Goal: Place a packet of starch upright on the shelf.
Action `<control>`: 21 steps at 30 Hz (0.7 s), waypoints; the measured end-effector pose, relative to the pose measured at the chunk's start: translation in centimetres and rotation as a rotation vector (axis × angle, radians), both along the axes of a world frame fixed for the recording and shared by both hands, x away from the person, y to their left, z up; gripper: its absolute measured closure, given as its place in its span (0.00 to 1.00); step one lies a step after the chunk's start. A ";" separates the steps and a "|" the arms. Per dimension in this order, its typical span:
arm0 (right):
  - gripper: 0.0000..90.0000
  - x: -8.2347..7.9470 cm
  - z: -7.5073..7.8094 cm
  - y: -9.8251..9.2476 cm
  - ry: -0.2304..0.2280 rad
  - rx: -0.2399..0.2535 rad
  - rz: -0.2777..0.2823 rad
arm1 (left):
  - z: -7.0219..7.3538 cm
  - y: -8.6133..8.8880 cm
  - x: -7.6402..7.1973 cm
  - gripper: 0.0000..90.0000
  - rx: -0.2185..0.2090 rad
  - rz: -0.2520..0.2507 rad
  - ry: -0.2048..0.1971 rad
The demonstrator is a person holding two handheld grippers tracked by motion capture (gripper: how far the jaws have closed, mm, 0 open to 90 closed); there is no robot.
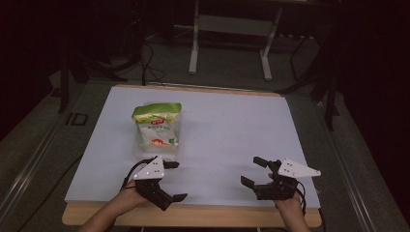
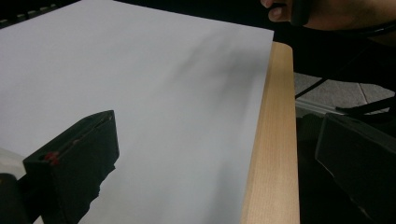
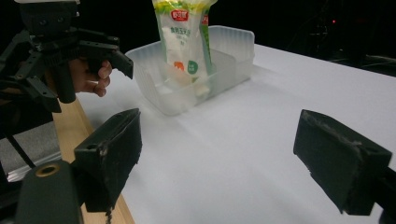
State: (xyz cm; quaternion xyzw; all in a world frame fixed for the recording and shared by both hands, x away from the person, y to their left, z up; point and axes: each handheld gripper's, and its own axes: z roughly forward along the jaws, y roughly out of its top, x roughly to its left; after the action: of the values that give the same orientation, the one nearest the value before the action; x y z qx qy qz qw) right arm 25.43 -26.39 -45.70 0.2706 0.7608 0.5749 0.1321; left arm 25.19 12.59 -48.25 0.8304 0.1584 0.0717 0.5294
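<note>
High view: snack bag (image 1: pixel 156 126), green-topped, is seen upright in a clear plastic tub (image 1: pixel 140 151) left of centre on the white-covered tabletop (image 1: pixel 232 130). Left tool (image 1: pixel 175 181), jaws spread and empty, is held at the lower left, just below the tub, and is judged the nearer. Right tool (image 1: pixel 254 171), likewise spread and empty, is held well apart at the lower right. Bag's long axis runs up the frame. Print on the bag is too small to be read; its foot is veiled by the tub wall.
</note>
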 end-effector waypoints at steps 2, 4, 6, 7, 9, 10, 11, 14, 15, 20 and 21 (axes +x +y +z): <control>0.17 0.0 -0.1 0.1 -0.006 -0.010 0.001 | -0.3 -0.3 0.0 0.00 -0.004 0.005 -0.003; 0.17 0.0 -0.3 0.3 -0.007 -0.018 0.001 | -0.4 -0.5 0.0 0.00 -0.009 0.006 -0.003; 0.17 0.1 -0.5 0.4 -0.010 -0.030 0.002 | -0.5 -0.6 0.0 0.00 -0.005 0.001 -0.001; 0.17 0.1 -0.8 0.6 -0.006 -0.040 0.005 | -0.6 -0.6 0.0 0.00 -0.010 0.004 -0.005; 0.17 0.1 -0.9 0.6 -0.004 -0.048 0.005 | -0.7 -0.6 0.0 0.00 -0.013 0.010 -0.005; 0.17 0.0 -1.1 0.7 -0.004 -0.060 0.006 | -0.8 -0.6 0.0 0.00 -0.014 0.013 -0.007; 0.17 0.1 -1.4 0.8 -0.006 -0.077 0.008 | -0.9 -0.5 0.0 0.00 -0.017 0.020 -0.006; 0.17 0.1 -1.6 1.0 -0.002 -0.086 0.011 | -1.1 -0.5 0.0 0.00 -0.015 0.024 -0.004; 0.17 0.0 -1.8 1.1 -0.001 -0.093 0.013 | -1.3 -0.4 -0.1 0.00 -0.014 0.029 -0.007; 0.17 0.1 -2.0 1.2 -0.003 -0.103 0.014 | -1.7 -0.5 -0.3 0.00 0.002 0.031 -0.014; 0.17 0.1 -2.1 1.1 0.002 -0.102 0.010 | -1.8 -0.6 -0.4 0.00 0.009 0.030 -0.017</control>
State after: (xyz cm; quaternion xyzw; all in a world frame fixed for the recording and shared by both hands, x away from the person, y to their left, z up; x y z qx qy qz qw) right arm 25.56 -25.32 -47.83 0.2606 0.7905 0.5357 0.1420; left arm 24.78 12.01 -50.07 0.8295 0.1660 0.0875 0.5260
